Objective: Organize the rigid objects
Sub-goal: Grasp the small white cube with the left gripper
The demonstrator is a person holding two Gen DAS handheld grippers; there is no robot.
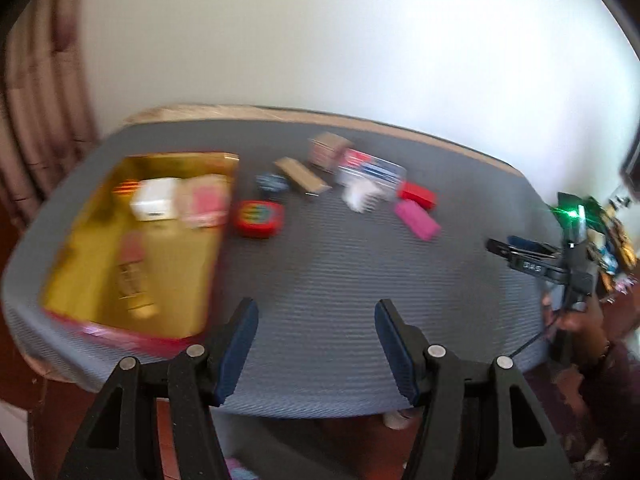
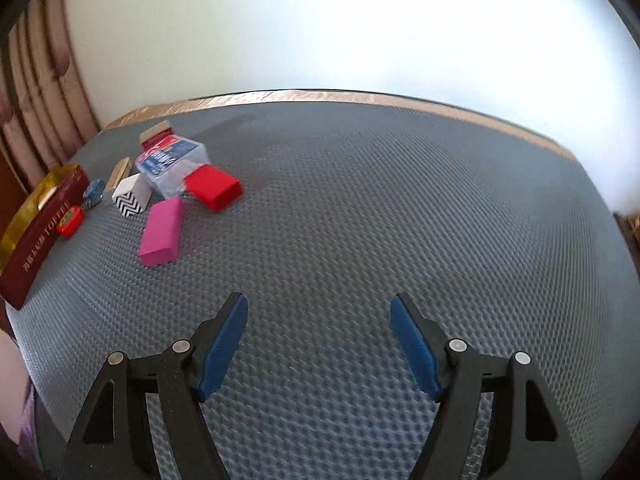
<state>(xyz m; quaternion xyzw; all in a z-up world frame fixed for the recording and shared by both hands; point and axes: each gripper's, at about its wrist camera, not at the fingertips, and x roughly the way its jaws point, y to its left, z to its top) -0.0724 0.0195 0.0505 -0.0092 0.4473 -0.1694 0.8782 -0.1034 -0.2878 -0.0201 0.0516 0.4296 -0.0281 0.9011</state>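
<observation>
The job is looking partly done. The gold tray (image 1: 80, 272) on the left of the surface (image 1: 340, 280) is already holding a white box (image 1: 154, 199), a pink-patterned box (image 1: 206, 202) and a pinkish bottle-like thing (image 1: 134, 276), though blur is hiding detail. Several pieces are still lying loose on the grey mat: a red tin (image 1: 259, 218) just beside the tray, a small blue piece (image 1: 272, 183), a tan bar (image 1: 302, 176), a clear packet (image 2: 174, 162), a zigzag box (image 2: 131, 195), a red block (image 2: 214, 187) and a pink block (image 2: 161, 231).

The left gripper (image 1: 316, 340) and the right gripper (image 2: 319, 338) are both hanging above bare mat with jaws apart, holding nothing. The loose pieces are sitting far and left of the right jaws, well apart from both pairs.
</observation>
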